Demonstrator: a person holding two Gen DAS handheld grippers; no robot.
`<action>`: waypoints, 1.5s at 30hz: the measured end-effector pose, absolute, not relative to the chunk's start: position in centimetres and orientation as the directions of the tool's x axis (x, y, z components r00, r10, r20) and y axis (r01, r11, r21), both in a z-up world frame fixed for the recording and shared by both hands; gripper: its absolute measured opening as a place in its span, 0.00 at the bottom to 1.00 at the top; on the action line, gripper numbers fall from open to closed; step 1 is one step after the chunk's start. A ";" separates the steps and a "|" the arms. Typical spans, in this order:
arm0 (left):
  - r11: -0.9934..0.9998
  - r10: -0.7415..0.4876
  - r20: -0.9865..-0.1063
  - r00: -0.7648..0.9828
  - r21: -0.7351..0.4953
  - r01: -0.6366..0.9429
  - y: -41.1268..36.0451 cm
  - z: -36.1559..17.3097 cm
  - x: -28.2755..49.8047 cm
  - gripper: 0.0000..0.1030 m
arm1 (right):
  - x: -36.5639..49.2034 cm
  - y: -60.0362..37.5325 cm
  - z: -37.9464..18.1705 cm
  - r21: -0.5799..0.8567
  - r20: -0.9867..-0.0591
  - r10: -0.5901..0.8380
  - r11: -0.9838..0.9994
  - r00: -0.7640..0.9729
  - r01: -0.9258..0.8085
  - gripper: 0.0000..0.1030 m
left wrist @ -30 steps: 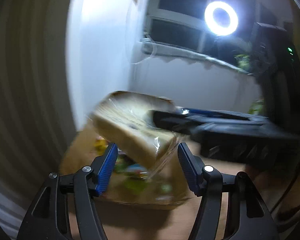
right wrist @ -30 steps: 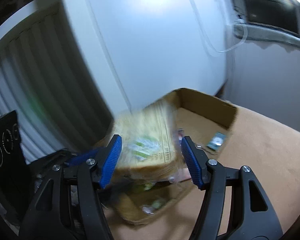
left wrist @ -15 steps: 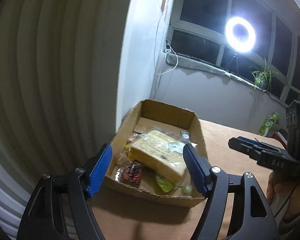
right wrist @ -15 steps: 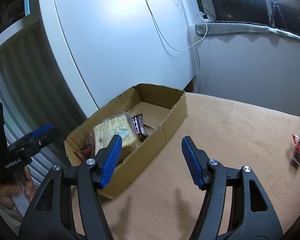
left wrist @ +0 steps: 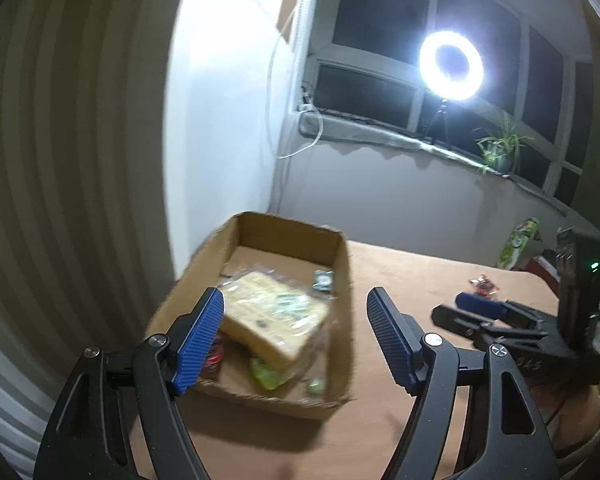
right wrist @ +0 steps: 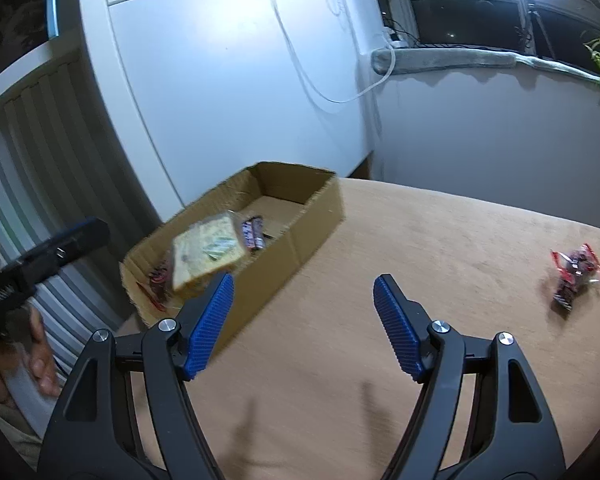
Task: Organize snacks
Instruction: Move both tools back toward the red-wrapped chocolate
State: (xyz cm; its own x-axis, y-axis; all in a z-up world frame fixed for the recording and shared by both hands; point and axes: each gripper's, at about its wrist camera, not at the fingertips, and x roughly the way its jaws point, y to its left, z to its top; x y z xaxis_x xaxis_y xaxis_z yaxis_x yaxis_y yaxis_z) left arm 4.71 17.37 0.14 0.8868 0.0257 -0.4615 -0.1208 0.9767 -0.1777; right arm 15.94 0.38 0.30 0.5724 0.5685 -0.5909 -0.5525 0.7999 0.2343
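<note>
A cardboard box (left wrist: 340,264) stands on the tan table by the white wall; it also shows in the right wrist view (right wrist: 300,240). A wrapped loaf of sliced bread (left wrist: 274,316) lies in it on top of small snack packets, and shows in the right wrist view (right wrist: 206,254). A dark candy bar (right wrist: 254,232) lies behind the bread. My left gripper (left wrist: 294,336) is open and empty in front of the box. My right gripper (right wrist: 304,322) is open and empty over the table, right of the box. A red-wrapped snack (right wrist: 576,276) lies on the table at the right; it also shows in the left wrist view (left wrist: 482,284).
The right gripper's body (left wrist: 520,328) shows at the right of the left wrist view. A green snack bag (left wrist: 518,242) stands at the table's far edge. A white cabinet (right wrist: 228,92) and ribbed wall (left wrist: 60,160) close in behind the box. A ring light (left wrist: 450,66) glares by the window.
The right gripper let go of the bread, which now lies in the box. Both grippers have pulled back from the box, the right one swinging right over the table.
</note>
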 end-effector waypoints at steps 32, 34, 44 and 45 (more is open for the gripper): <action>0.911 -0.402 -0.459 0.792 -0.286 0.297 11.3 -0.9 12.8 0.75 | 15.0 -8.2 1.0 -0.035 -0.700 0.072 0.990 0.711 -0.135 0.73; 0.918 -0.383 -0.485 0.786 -0.296 0.264 11.3 -1.8 13.1 0.75 | 15.2 -9.5 0.2 -0.045 -0.715 0.053 0.992 0.697 -0.121 0.73; 0.931 -0.364 -0.600 0.712 -0.265 0.252 5.4 -4.9 16.8 0.75 | 18.9 -16.8 -2.7 0.048 -0.736 0.103 0.994 0.669 -0.100 0.73; 0.931 -0.363 -0.610 0.705 -0.252 0.263 4.4 -5.2 17.2 0.75 | 19.9 -18.1 -2.8 0.078 -0.732 0.126 0.992 0.669 -0.102 0.73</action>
